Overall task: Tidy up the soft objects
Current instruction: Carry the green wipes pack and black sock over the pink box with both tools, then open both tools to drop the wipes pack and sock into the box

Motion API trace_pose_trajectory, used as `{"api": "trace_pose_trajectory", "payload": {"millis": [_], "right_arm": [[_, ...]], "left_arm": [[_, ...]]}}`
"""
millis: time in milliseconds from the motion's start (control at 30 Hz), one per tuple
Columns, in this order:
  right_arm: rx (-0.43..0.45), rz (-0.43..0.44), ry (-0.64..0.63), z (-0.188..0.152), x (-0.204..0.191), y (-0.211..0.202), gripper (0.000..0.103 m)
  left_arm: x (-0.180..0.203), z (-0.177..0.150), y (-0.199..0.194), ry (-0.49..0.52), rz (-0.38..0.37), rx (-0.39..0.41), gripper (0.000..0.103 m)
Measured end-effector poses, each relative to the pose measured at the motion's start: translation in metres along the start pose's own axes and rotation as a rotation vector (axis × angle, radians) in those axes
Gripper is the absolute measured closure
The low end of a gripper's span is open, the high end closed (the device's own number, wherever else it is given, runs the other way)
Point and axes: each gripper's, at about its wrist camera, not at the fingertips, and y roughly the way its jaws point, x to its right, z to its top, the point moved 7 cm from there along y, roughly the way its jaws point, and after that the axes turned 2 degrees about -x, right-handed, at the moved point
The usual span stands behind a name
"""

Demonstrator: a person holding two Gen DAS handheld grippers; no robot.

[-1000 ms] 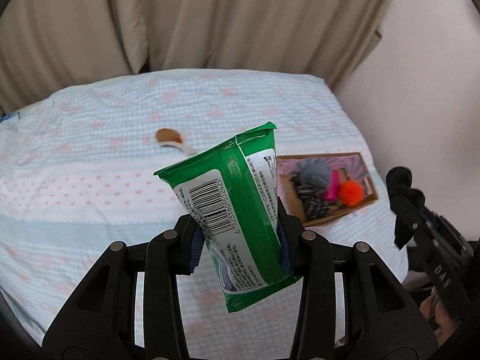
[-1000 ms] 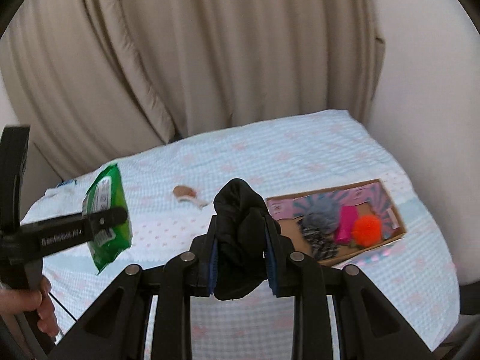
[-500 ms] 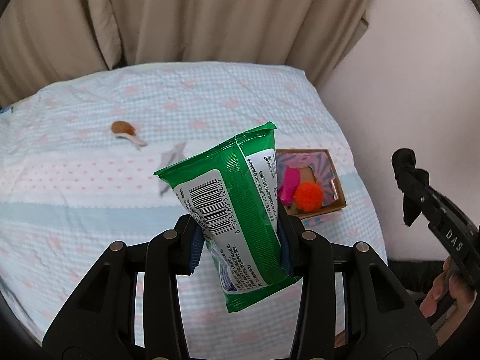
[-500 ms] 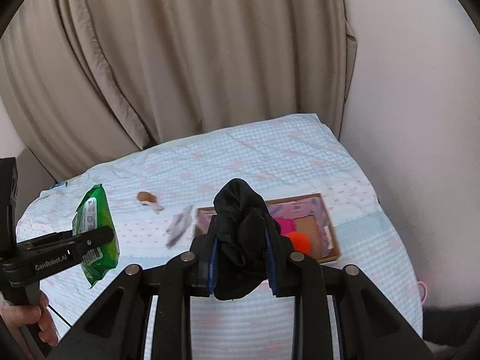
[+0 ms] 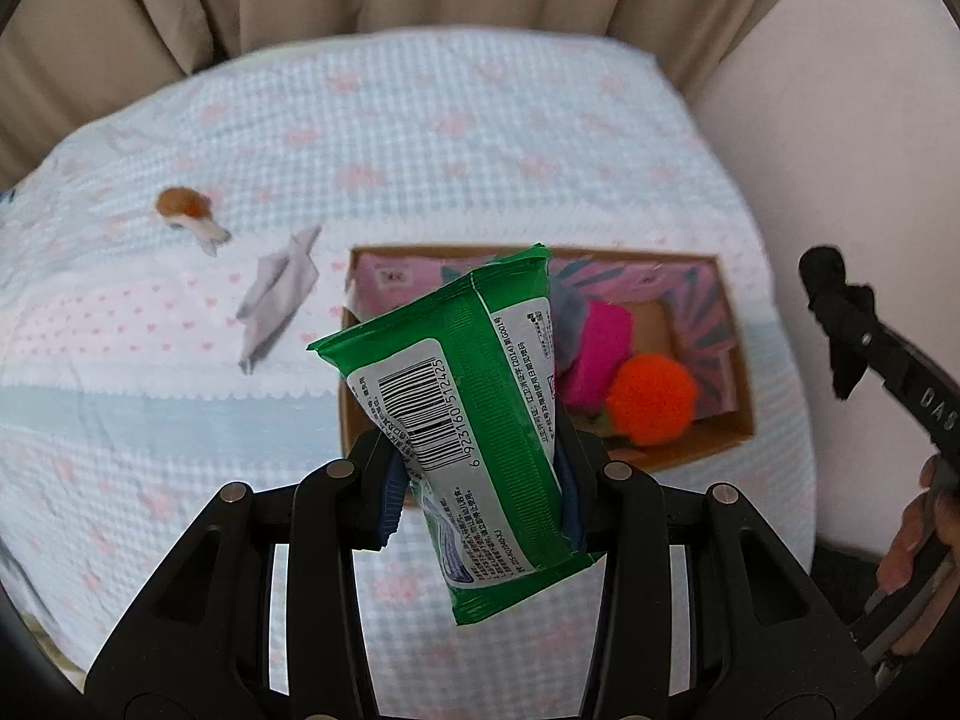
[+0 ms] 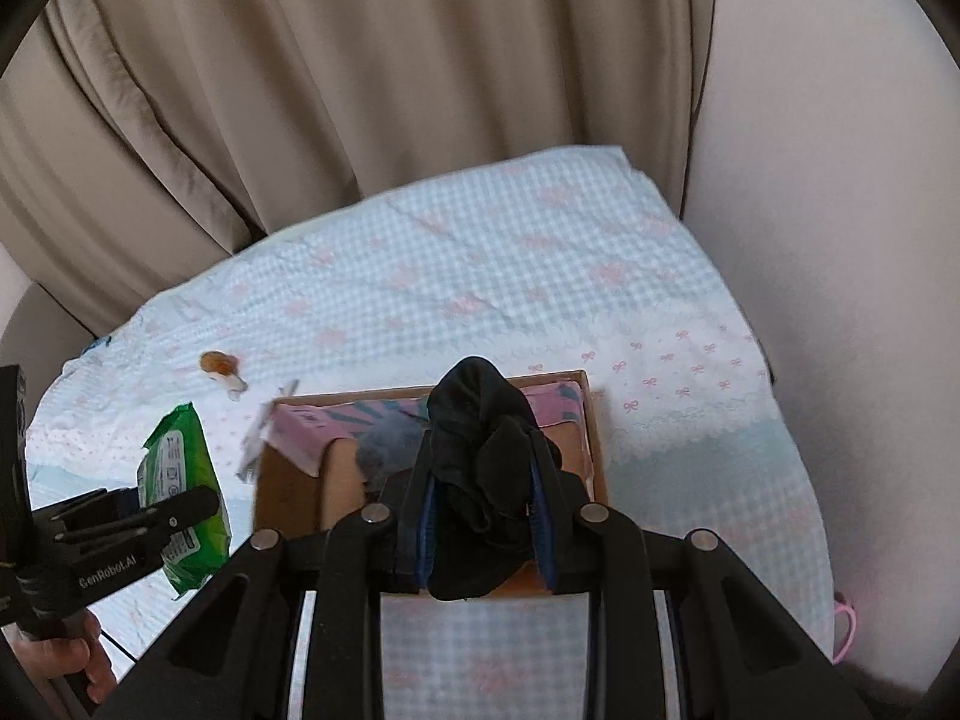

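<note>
Left gripper clamped tight on a green wipes pack, barcode side facing the camera, pack tilted and sticking up out of the jaws, hanging in the air over the near left corner of the cardboard box. Same pack also visible from the right wrist view, off to the left of the box and pinched there between the black fingers. Right gripper pinching a bunched-up black cloth, probably a sock but hard to say, held right above the box. From the left wrist view, that same black cloth dangling from the right gripper at the far right edge, with a bit of a hand on the handle below it. Inside the box: an orange pom-pom, a hot pink soft thing touching it, something grey and fuzzy mostly hidden behind the pack. Box sitting on a bed with a light blue checked cover with pink patterns. Still out on the cover, left of the box: a crumpled whitish piece of cloth or tissue and, further back, a small brown and white item, too blurry to identify. Beige curtain behind the bed.
</note>
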Motion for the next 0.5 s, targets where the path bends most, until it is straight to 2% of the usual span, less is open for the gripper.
{"api": "trace_pose_trajectory", "payload": {"millis": [167,300,433,467,500], "right_arm": [[-0.082,0.019,0.021,0.002,0.015,0.056,0.079],[-0.132,0.022,0.06,-0.003,0.025,0.091,0.079],[-0.174,0.022,0.08,-0.008,0.032,0.114,0.079],[-0.182,0.019,0.081,-0.008,0.033,0.117,0.079],[-0.187,0.013,0.081,-0.008,0.034,0.119,0.079]], "left_arm": [[-0.007,0.0,0.065,-0.038,0.014,-0.129,0.066],[-0.007,-0.003,0.094,-0.032,0.028,-0.176,0.066],[-0.006,-0.003,0.107,-0.026,0.032,-0.202,0.066],[-0.004,-0.002,0.107,-0.028,0.028,-0.198,0.061],[-0.003,-0.001,0.106,-0.024,0.027,-0.191,0.042]]}}
